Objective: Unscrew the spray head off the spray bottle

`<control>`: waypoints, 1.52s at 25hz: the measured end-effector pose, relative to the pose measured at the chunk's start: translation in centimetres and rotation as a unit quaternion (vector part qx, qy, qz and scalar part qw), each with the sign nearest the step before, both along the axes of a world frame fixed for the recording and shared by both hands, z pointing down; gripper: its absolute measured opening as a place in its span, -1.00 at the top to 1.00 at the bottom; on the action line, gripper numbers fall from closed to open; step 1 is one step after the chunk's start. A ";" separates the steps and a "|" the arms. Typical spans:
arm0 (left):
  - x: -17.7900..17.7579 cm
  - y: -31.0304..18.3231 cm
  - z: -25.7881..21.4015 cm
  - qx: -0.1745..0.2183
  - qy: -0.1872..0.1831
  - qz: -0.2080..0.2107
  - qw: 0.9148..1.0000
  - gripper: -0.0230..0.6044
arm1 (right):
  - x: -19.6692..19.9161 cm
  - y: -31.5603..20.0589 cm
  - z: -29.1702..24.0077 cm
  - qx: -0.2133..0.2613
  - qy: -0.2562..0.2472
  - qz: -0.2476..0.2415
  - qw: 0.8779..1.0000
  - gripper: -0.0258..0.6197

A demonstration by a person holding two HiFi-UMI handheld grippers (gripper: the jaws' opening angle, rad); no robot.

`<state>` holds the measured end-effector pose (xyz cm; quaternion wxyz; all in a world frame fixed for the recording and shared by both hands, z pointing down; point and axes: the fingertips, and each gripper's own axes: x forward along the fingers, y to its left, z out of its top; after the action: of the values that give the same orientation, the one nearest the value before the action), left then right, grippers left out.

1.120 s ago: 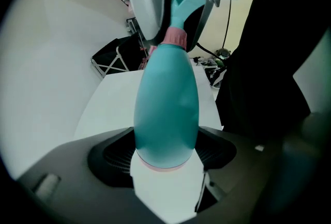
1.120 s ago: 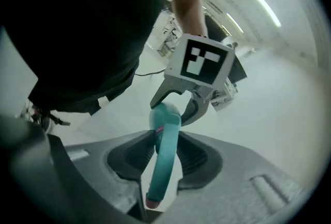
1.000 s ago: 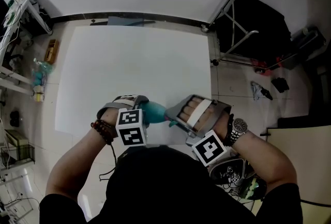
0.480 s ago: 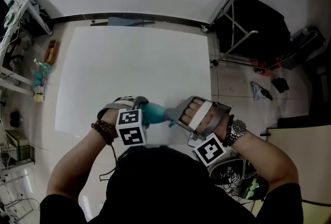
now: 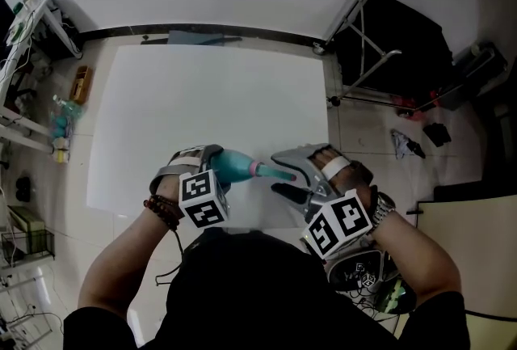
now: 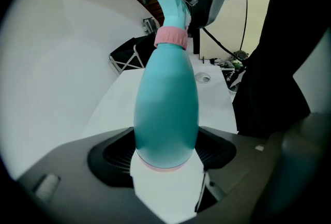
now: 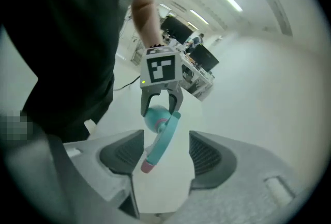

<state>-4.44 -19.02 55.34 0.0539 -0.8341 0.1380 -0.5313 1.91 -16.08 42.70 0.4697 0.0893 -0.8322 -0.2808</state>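
In the head view the base of the spray bottle (image 5: 234, 166) hides under the left gripper (image 5: 212, 169), and floor clutter (image 5: 60, 124) at the left edge is too small to identify.

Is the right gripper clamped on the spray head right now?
No, the right gripper has just been opening its jaws, which stand apart with a clear gap beside the spray head between them.

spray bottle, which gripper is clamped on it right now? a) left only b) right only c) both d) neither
a: the left gripper presses its jaws on the teal body of the spray bottle, while the right gripper has just been opening its jaws, which stand apart on either side of the spray head without pressing it.
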 end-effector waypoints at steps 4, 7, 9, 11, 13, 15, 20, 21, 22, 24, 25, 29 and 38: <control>-0.4 -1.3 -0.5 0.036 -0.009 -0.019 0.999 -0.29 | -0.8 -0.7 -0.8 -0.174 -0.122 0.112 0.971 0.12; -0.3 -1.9 -1.0 0.061 -0.018 -0.025 0.998 -0.28 | -1.4 -1.5 -0.9 -0.275 -0.186 0.192 0.924 0.12; -0.4 -2.2 -1.4 0.072 -0.023 -0.027 0.997 -0.29 | -1.4 -2.0 -0.4 -0.318 -0.203 0.237 0.895 0.13; -0.4 -2.2 -1.7 0.080 -0.026 -0.027 0.996 -0.29 | -1.6 -2.4 0.0 -0.349 -0.214 0.269 0.872 0.13; -0.2 -2.2 -2.0 0.084 -0.025 -0.026 0.996 -0.29 | -1.6 -2.7 0.4 -0.356 -0.216 0.284 0.864 0.13; 0.0 -2.0 -2.0 0.082 -0.024 -0.024 0.996 -0.29 | -1.6 -2.9 0.8 -0.347 -0.208 0.286 0.869 0.13; 0.1 -1.6 -2.1 0.079 -0.024 -0.020 0.996 -0.29 | -1.5 -2.8 1.4 -0.325 -0.190 0.283 0.882 0.34; 0.1 -1.6 -2.2 0.080 -0.025 -0.019 0.996 -0.29 | -1.4 -2.7 1.5 -0.325 -0.191 0.282 0.882 0.45; 0.1 -1.5 -2.2 0.079 -0.027 -0.019 0.996 -0.29 | -1.5 -2.6 1.5 -0.325 -0.192 0.281 0.882 0.49; -0.1 -1.3 -2.0 0.074 -0.031 -0.017 0.997 -0.29 | -1.6 -2.4 1.5 -0.323 -0.191 0.277 0.885 0.54; -0.2 -1.2 -1.9 0.070 -0.032 -0.015 0.997 -0.29 | -1.7 -2.4 1.6 -0.318 -0.187 0.273 0.888 0.54; 0.0 -0.9 -1.6 0.056 -0.028 -0.011 0.998 -0.29 | -1.9 -1.9 1.5 -0.273 -0.155 0.231 0.921 0.54; 0.4 0.0 -1.2 0.039 -0.032 0.020 0.999 -0.29 | -1.7 -0.3 2.3 -0.086 -0.027 0.067 0.994 0.55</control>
<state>-4.05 -19.06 54.18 0.1013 -0.8165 0.1404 -0.5507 0.22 -16.34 45.02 0.4709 0.1115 -0.8577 -0.1736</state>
